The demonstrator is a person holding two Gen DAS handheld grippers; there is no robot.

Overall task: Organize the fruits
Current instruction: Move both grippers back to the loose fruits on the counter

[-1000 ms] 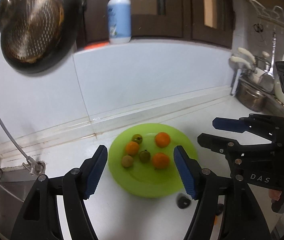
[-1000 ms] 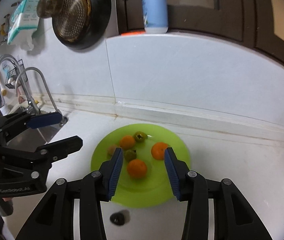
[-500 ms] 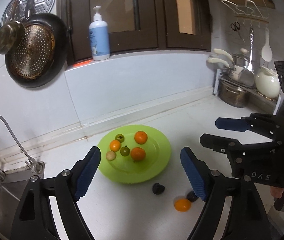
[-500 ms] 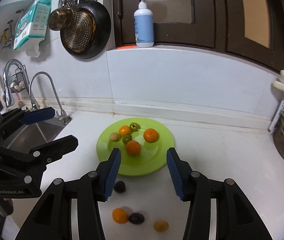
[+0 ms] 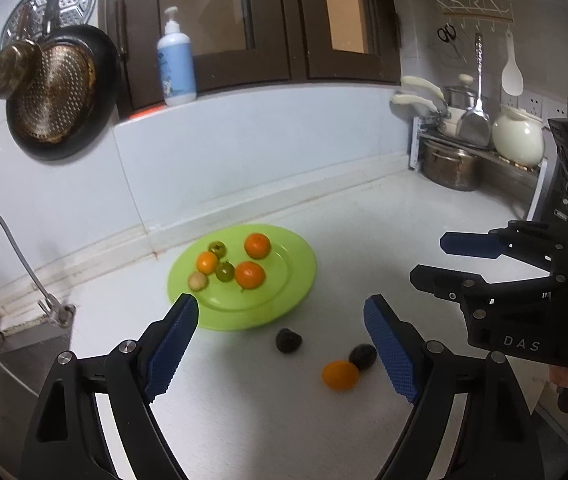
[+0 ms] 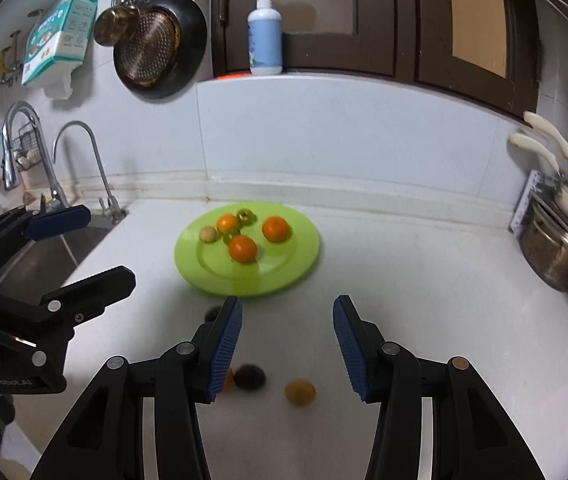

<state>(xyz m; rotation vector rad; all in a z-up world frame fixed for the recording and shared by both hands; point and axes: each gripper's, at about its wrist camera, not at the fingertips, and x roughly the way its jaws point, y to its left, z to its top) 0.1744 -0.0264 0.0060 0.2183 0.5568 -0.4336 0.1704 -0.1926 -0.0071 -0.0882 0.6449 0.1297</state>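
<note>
A green plate (image 5: 284, 300) (image 6: 300, 256) on the white counter holds several small fruits: oranges (image 5: 249, 274) (image 6: 242, 249), green ones (image 5: 224, 271) and a pale one (image 5: 197, 281). Loose on the counter in front of it lie a dark fruit (image 5: 288, 340), another dark fruit (image 5: 363, 357) (image 6: 249, 377), an orange fruit (image 5: 340, 375) and a yellowish fruit (image 6: 300, 391). My left gripper (image 5: 284, 348) is open and empty above the loose fruits. My right gripper (image 6: 288, 348) is open and empty, also above them.
A sink with taps (image 6: 79, 160) lies to the left. Steel pots (image 5: 450, 164) and a white kettle (image 5: 518, 138) stand on a rack at the right. A pan (image 5: 59, 92) hangs on the wall; a soap bottle (image 5: 175, 64) stands on the ledge.
Both grippers have pulled back and up from the plate. The loose fruits in front of the plate have come into view.
</note>
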